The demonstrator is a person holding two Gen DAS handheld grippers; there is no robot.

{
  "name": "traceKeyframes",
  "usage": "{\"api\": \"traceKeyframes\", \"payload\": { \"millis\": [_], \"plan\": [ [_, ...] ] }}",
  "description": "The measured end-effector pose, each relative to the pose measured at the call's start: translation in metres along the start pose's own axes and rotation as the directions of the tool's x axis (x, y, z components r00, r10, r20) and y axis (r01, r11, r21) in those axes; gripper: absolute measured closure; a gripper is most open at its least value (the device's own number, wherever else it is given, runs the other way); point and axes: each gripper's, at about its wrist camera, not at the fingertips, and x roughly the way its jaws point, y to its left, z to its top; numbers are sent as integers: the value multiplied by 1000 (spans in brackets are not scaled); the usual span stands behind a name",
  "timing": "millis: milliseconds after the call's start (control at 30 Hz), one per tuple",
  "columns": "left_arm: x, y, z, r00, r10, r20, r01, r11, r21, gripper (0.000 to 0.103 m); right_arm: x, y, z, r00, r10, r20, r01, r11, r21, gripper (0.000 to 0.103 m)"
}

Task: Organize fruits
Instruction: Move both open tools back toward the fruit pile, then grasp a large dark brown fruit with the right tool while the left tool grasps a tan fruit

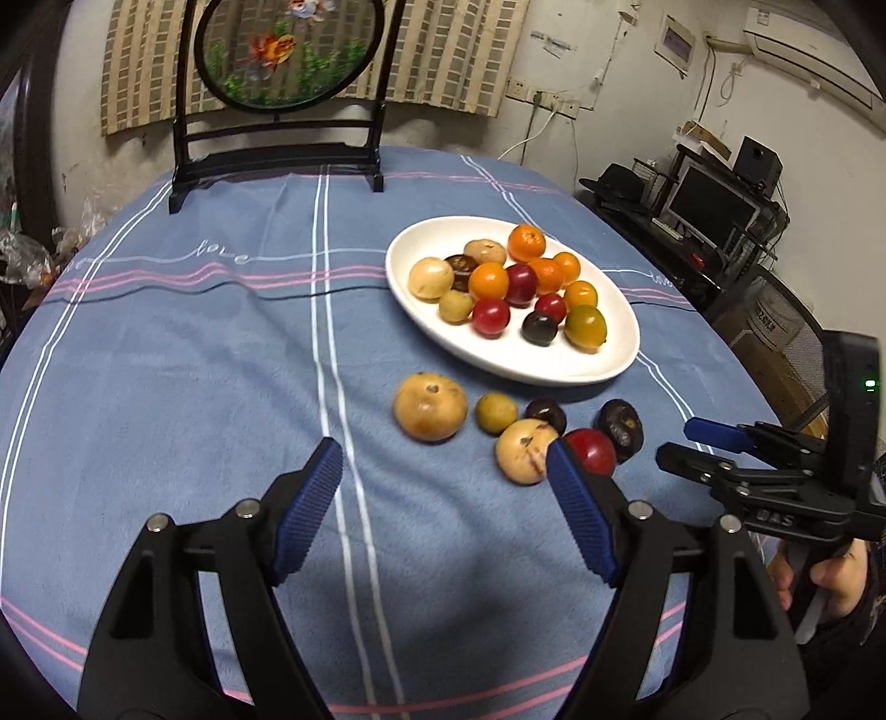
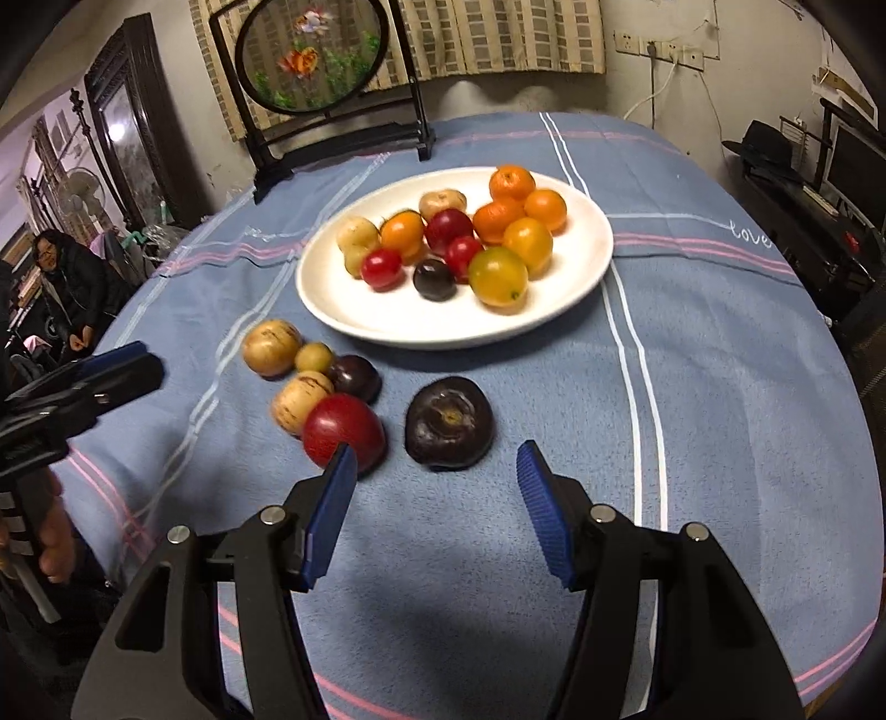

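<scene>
A white plate (image 1: pixel 554 365) (image 2: pixel 387 327) holds several orange, red, tan and dark fruits. In front of it on the blue cloth lie loose fruits: a large tan one (image 1: pixel 429 407) (image 2: pixel 271 348), a small yellow-green one (image 1: pixel 495 412) (image 2: pixel 313 357), a tan one (image 1: pixel 523 451) (image 2: pixel 299 400), a red one (image 1: pixel 592 451) (image 2: pixel 343 432), a small dark one (image 1: pixel 545 415) (image 2: pixel 354 376) and a larger dark one (image 1: pixel 620 429) (image 2: pixel 448 422). My left gripper (image 1: pixel 443 471) is open and empty, just short of the tan fruits. My right gripper (image 2: pixel 434 468) (image 1: pixel 686 443) is open and empty, just before the larger dark fruit.
A black-framed round goldfish screen (image 1: pixel 288 50) (image 2: pixel 310 61) stands at the table's far edge. The round table's edge drops off at right, with a desk and monitor (image 1: pixel 709 210) beyond. A seated person (image 2: pixel 66 288) is at far left.
</scene>
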Motion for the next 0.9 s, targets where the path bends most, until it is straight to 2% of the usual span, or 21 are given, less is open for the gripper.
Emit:
{"api": "traceKeyframes", "payload": {
  "millis": [300, 400, 467, 533, 633, 733, 900],
  "plan": [
    [6, 12, -3, 1000, 18, -25, -18, 1000, -18, 25, 43, 0, 11, 997, -19, -77, 17, 999, -34, 42],
    [10, 15, -3, 999, 25, -37, -26, 999, -23, 25, 50, 7, 14, 997, -60, -52, 55, 994, -90, 44],
    [13, 15, -2, 999, 30, -45, -31, 999, -21, 25, 51, 9, 15, 997, -45, -60, 39, 994, -98, 57],
    [17, 14, 0, 998, 39, -52, -40, 999, -10, 25, 49, 9, 15, 997, -44, -62, 38, 995, -96, 57],
    [27, 11, 4, 997, 55, -62, -54, 998, 31, 25, 39, 5, 11, 998, 3, -58, -7, 998, -67, 57],
    [45, 5, 10, 996, 37, -80, -30, 995, 93, 25, 29, 0, 8, 999, 22, -48, -24, 999, -45, 57],
    [75, 10, 19, 993, -13, -119, 23, 996, 89, 28, 23, -11, 3, 998, 49, -50, -49, 999, 3, 57]
  ]
}}
